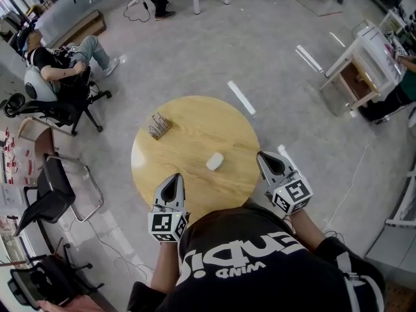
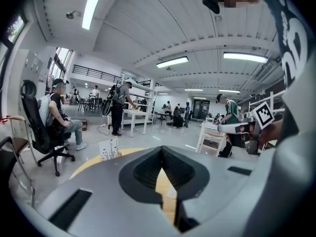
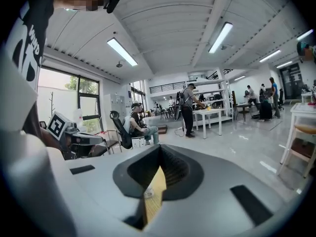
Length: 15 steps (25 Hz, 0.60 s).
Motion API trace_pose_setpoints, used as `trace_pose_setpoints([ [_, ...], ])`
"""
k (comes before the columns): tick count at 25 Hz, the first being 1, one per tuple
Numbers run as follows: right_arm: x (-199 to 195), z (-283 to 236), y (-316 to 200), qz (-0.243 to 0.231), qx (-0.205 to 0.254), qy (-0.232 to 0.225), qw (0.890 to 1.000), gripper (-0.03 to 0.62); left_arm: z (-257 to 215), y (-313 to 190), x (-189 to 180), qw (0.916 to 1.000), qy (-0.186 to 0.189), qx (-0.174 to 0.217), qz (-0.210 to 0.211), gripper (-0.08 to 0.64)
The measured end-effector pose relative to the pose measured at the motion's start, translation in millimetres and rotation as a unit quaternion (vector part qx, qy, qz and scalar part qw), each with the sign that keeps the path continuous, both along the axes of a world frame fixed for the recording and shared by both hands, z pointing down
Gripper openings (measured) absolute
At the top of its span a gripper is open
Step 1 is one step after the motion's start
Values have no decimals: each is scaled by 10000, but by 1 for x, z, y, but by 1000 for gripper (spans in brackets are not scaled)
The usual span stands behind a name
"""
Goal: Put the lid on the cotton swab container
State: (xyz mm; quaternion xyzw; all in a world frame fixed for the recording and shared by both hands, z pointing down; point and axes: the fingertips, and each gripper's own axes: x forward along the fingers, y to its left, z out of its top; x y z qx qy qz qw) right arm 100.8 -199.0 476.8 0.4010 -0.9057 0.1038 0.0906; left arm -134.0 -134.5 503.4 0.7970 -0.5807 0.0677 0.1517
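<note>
- While held up by the near side of the round table (image 1: 208,125), clenched tight on nothing: left gripper (image 1: 174,177), tips pressed together, just a thin strip of wood showing through under them.
- Same with the right gripper (image 1: 262,155): squeezed closed, empty, at the table's right rim.
- Both aimed away from the body, toward the far side of the table, one on each side.
- Between the two, lying on the bare wood: cotton swab container (image 1: 214,161), small and white, closer to the right gripper but touched by neither.
- Too small to tell if its lid is on or off.
- Farther off, near the far left edge of the table: small patterned box (image 1: 158,125), well apart from the container.
- Behind the grippers, a black shirt (image 1: 260,265) with white letters, filling the bottom of the head view.
- Out past the table, gray floor (image 1: 195,51) all around.
- At the far left, a person (image 1: 62,60) sitting back in a rolling chair (image 1: 62,109).
</note>
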Motion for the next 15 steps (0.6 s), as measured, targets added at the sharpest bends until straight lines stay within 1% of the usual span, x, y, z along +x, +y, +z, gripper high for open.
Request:
trace_pose_setpoints([
  [5, 13, 1, -2, 250, 58, 33, 9997, 3, 3, 9, -12, 9993, -26, 163, -333, 12],
  [10, 15, -2, -1, 325, 108, 65, 9994, 3, 4, 12, -14, 9991, 38, 134, -398, 12],
  [15, 16, 1, 1, 379, 129, 105, 9991, 3, 6, 10, -12, 9991, -26, 120, -402, 12],
])
